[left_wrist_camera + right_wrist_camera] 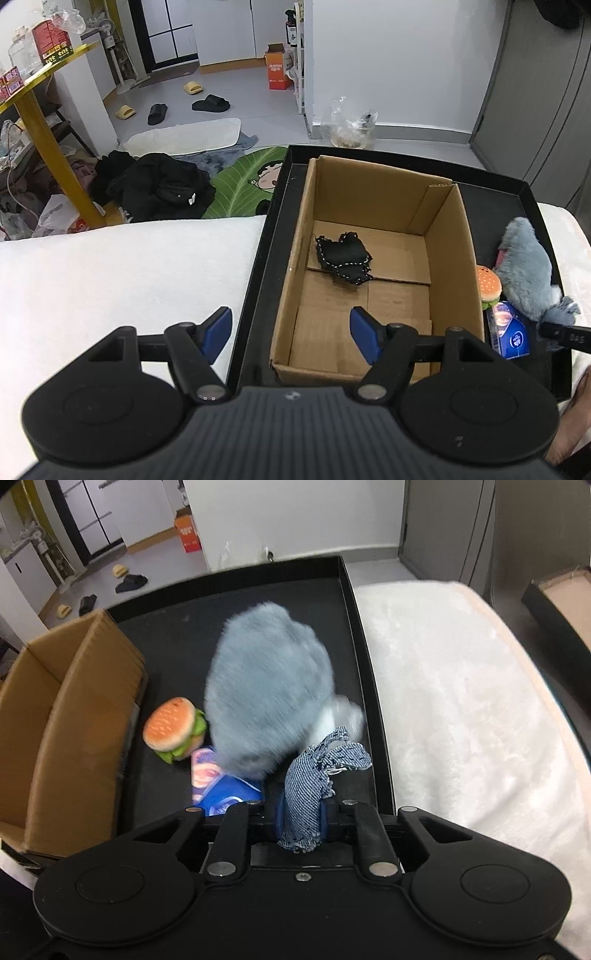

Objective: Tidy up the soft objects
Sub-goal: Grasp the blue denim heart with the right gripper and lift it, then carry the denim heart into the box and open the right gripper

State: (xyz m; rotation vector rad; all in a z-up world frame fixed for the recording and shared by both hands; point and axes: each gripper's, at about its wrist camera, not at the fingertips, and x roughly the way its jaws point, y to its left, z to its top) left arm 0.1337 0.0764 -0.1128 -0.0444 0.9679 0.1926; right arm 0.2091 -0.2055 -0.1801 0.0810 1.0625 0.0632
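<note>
A cardboard box (448, 236) stands in a black tray (273, 206) on a white furry cover. A black stitched cloth (343, 258) lies on the box floor. My left gripper (291, 334) is open and empty, over the box's near left corner. My right gripper (301, 814) is shut on the denim part (308, 786) of a grey plush toy (269, 690), which hangs over the tray's right side. The plush also shows in the left wrist view (524, 266). A burger toy (171, 729) and a blue packet (221, 786) lie on the tray beside the box (70, 716).
The white cover (461, 709) stretches to the right of the tray (364, 657) and to its left (129, 273). On the floor beyond lie dark clothes (159, 184), a green mat (243, 177), slippers and an orange box (277, 72). A yellow table (40, 110) stands at left.
</note>
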